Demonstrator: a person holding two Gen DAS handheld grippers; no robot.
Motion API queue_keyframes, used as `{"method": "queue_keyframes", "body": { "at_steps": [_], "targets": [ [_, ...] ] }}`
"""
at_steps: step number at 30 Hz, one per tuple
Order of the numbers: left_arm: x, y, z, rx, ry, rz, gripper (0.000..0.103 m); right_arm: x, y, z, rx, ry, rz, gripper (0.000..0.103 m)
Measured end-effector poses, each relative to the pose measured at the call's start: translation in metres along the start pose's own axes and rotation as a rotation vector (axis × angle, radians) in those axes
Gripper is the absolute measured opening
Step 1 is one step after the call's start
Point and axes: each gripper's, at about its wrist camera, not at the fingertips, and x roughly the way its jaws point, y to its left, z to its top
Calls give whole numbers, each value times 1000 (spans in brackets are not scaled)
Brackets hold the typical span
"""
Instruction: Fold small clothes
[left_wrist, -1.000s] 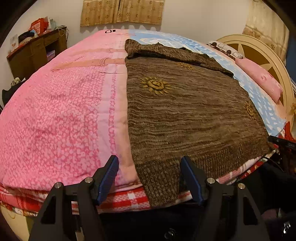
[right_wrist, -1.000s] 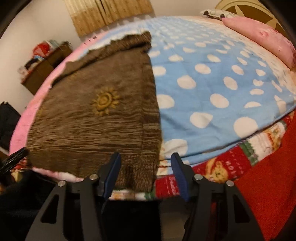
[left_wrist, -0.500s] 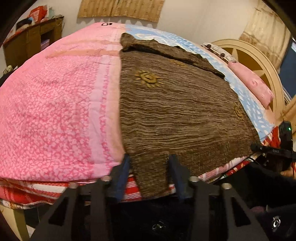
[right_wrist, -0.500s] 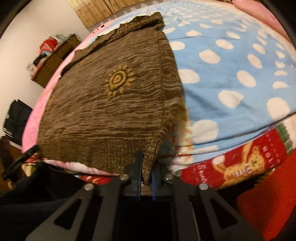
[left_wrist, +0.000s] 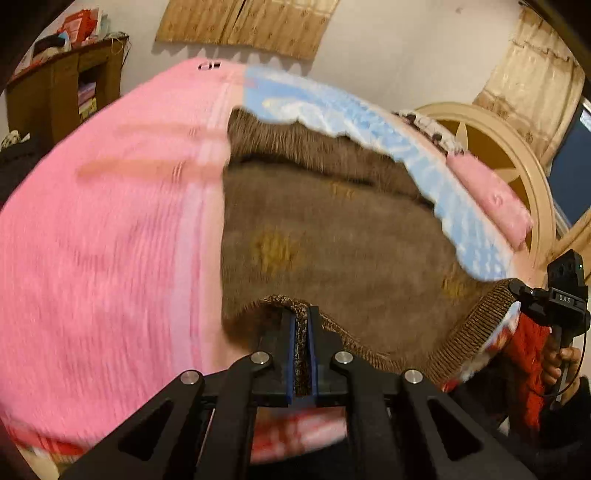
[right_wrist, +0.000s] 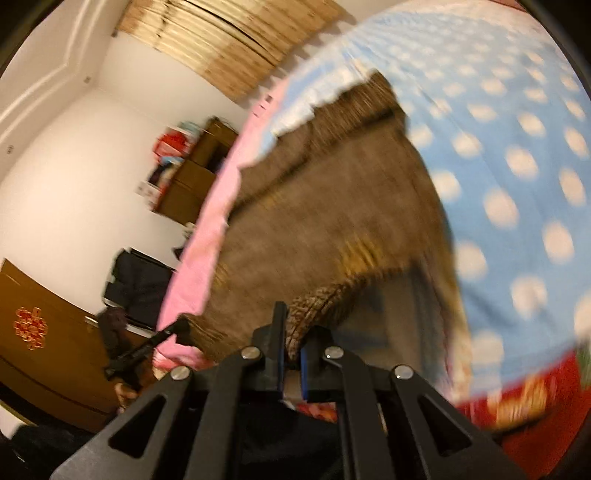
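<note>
A brown knitted sweater (left_wrist: 332, 236) with yellow sun motifs lies flat on the bed; it also shows in the right wrist view (right_wrist: 332, 221). My left gripper (left_wrist: 302, 325) is shut on the sweater's ribbed hem at its near left corner and holds it lifted off the bed. My right gripper (right_wrist: 291, 339) is shut on the hem at the near right corner, also lifted. The right gripper also shows at the far right of the left wrist view (left_wrist: 517, 291). Both views are motion-blurred.
The bed has a pink cover (left_wrist: 110, 240) on the left and a blue dotted cover (right_wrist: 517, 166) on the right. A pink pillow (left_wrist: 491, 199) and a cream headboard (left_wrist: 517, 147) lie at the right. A wooden shelf (left_wrist: 74, 85) stands at the far left.
Both grippers closed on the sweater's bottom hem, then lifted it and carried it forward over the bed. The hem now stands raised off the bed's edge.
</note>
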Motion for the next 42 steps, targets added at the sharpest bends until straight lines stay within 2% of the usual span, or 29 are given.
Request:
{"method": "queue_keyframes", "body": {
  "at_steps": [3,8,12,13,14,15,16,17,20,23,27,29,31,35,37,39,42],
  "targets": [
    [16,2,46,-1,-14,35,5,6,9,41,-17,-34,11,9],
    [70,22,106,18,-8,157,6,48,-17,105,11,-90,-92,9],
    [108,50,131,-55,87,138,6,81,-47,117,28,-93,-175,12],
    [111,57,134,-73,97,117,6,87,-54,117,50,-91,-174,18],
    [110,60,135,-82,93,99,6,89,-58,121,73,-88,-170,34],
    [105,65,135,-96,77,69,6,88,-62,119,93,-87,-171,46],
    [98,71,135,-109,55,48,6,85,-65,118,102,-97,-175,64],
    [92,74,135,-113,36,48,6,81,-64,116,99,-122,-161,70],
    [72,77,135,-68,-31,77,6,63,-56,110,78,-174,-120,71],
    [65,75,130,6,-73,122,6,47,-44,107,24,-228,-137,71],
    [87,60,118,149,-24,176,6,34,-34,100,-29,-270,-199,71],
    [97,49,114,219,-12,185,6,31,-33,96,-23,-267,-202,71],
    [103,47,117,216,-26,186,6,35,-35,94,-16,-259,-199,71],
    [118,66,131,47,-7,60,6,42,-34,90,-13,-255,-199,71],
    [129,64,131,38,27,66,6,45,-35,90,-2,-251,-192,71],
    [142,59,125,70,49,122,6,48,-35,90,3,-247,-184,71],
    [142,56,118,104,-3,119,6,51,-35,89,0,-235,-182,71]
  ]
}}
